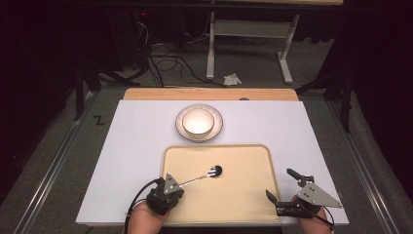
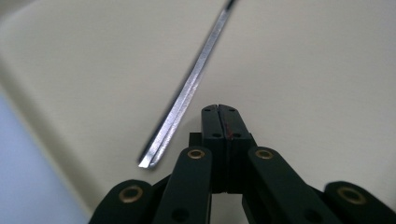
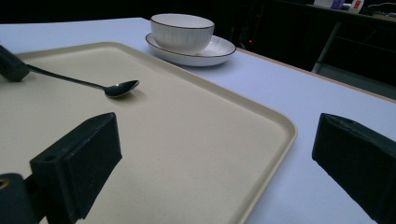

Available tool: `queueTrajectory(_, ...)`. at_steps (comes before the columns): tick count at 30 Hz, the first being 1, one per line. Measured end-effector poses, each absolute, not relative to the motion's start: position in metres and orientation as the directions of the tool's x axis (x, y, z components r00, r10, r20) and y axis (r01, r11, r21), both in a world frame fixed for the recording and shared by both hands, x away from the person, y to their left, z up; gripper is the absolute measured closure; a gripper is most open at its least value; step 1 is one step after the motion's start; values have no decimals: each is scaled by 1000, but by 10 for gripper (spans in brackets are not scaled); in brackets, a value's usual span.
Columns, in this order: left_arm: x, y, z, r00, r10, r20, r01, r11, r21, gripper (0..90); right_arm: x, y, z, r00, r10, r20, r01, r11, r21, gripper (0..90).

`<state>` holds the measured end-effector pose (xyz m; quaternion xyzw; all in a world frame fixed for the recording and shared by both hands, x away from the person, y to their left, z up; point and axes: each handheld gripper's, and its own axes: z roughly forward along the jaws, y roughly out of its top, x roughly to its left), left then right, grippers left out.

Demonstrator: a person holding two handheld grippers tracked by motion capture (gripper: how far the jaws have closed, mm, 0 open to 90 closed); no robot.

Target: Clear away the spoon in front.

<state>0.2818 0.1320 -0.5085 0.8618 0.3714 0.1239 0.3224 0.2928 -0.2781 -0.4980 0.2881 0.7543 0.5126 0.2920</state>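
I see a white tabletop [image 1: 136, 146] from above, with a beige tray [image 1: 243, 195] lying at its near edge, centred. On the tray rests a metal spoon [image 1: 204, 174], its bowl near the tray's middle and its handle running back toward the tray's near left corner.

My left gripper [image 1: 181, 185] sits over that near left corner. In the left gripper view its jaws are pressed together with nothing between them, and the spoon's handle [image 2: 187, 93] lies just beside them on the tray surface [image 2: 303, 70]; I cannot tell whether the jaws touch it.

My right gripper [image 1: 282, 184] sits at the tray's near right corner, jaws spread wide and empty. In the right gripper view one jaw hangs over the tray [image 3: 196, 154] and the other over the tabletop [image 3: 289, 107] outside the tray's rim.

Beyond the tray's far edge, toward the middle of the tabletop, a white bowl [image 1: 198, 121] stands on a white plate [image 1: 217, 122], both with dark rims.
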Motion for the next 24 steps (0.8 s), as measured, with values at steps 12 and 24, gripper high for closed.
queueTrajectory(12, 310, 155, -504, 573, 819, -19, 583, -391, 712, 900, 294, -277, -498, -673, 726, -144, 132, 309, 942, 21)
queueTrajectory(24, 295, 151, -510, 610, 792, -23, 608, -450, 654, 900, 292, -277, -497, -672, 725, -150, 127, 313, 941, 21)
